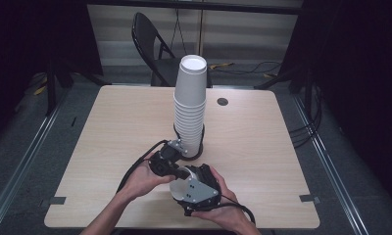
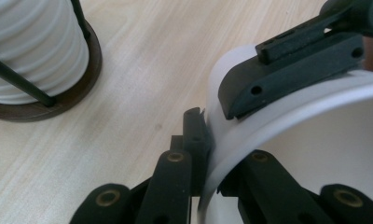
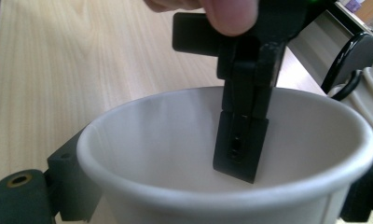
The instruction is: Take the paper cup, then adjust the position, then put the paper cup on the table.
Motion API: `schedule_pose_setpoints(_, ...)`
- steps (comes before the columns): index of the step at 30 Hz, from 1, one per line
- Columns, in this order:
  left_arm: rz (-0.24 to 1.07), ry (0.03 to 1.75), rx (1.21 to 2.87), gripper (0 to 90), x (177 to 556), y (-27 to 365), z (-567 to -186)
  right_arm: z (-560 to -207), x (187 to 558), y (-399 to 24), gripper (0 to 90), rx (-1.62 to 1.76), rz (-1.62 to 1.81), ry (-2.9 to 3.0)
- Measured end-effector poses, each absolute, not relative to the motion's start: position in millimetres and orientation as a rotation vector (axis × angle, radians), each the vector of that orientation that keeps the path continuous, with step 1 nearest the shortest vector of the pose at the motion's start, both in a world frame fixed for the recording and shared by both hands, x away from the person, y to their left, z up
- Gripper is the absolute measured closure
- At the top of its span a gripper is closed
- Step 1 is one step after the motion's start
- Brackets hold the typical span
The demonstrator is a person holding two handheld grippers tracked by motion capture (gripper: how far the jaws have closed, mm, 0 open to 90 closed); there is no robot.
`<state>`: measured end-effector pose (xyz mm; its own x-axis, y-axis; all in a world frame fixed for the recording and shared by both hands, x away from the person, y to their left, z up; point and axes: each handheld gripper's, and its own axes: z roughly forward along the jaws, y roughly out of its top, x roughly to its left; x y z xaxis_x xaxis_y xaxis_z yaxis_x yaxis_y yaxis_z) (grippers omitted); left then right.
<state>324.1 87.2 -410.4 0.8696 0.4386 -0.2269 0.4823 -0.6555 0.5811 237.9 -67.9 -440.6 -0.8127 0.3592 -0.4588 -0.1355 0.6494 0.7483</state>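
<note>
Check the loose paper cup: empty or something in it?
Empty. The right gripper view looks into the paper cup: bare white inside, apart from the left gripper jaw pinching its wall.

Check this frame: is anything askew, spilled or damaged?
Nothing spilled or damaged. The cup stack stands upright in its holder. The single paper cup looks intact; the left claw pinches its rim, one jaw inside, while the right claw brackets its body.
</note>
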Motion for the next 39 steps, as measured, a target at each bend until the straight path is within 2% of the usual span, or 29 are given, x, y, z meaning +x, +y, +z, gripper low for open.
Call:
schedule_pose_setpoints(4,-0.082,0.680,2.330,81.6,325.7,92.9,-410.6,-438.5,240.9,-70.9,11.0,0.215,1.131,2.270)
schedule_pose_setpoints(7,-0.061,0.703,2.258,75.8,323.1,99.6,-411.0,-437.3,243.0,-74.9,11.0,0.256,1.152,2.259)
schedule_pose_setpoints(11,-0.006,0.708,2.150,64.6,318.1,109.1,-414.5,-439.5,243.8,-80.1,11.1,0.297,1.161,2.252)
schedule_pose_setpoints(13,0.057,0.708,2.098,54.8,315.2,112.7,-415.5,-440.3,245.5,-83.8,11.0,0.331,1.176,2.242)
schedule_pose_setpoints(16,0.101,0.689,2.000,45.6,311.9,119.2,-415.5,-440.8,248.7,-90.0,11.0,0.383,1.195,2.241)
schedule_pose_setpoints(22,0.192,0.749,1.875,33.6,307.6,134.5,-411.2,-444.1,256.2,-101.7,11.0,0.462,1.200,2.231)
schedule_pose_setpoints(29,0.320,0.786,1.872,29.6,304.5,152.1,-420.2,-440.7,263.8,-116.1,11.0,0.581,1.276,2.199)
schedule_pose_setpoints(39,0.373,0.873,1.859,18.0,299.7,176.5,-433.2,-440.5,277.1,-136.8,11.0,0.748,1.368,2.153)
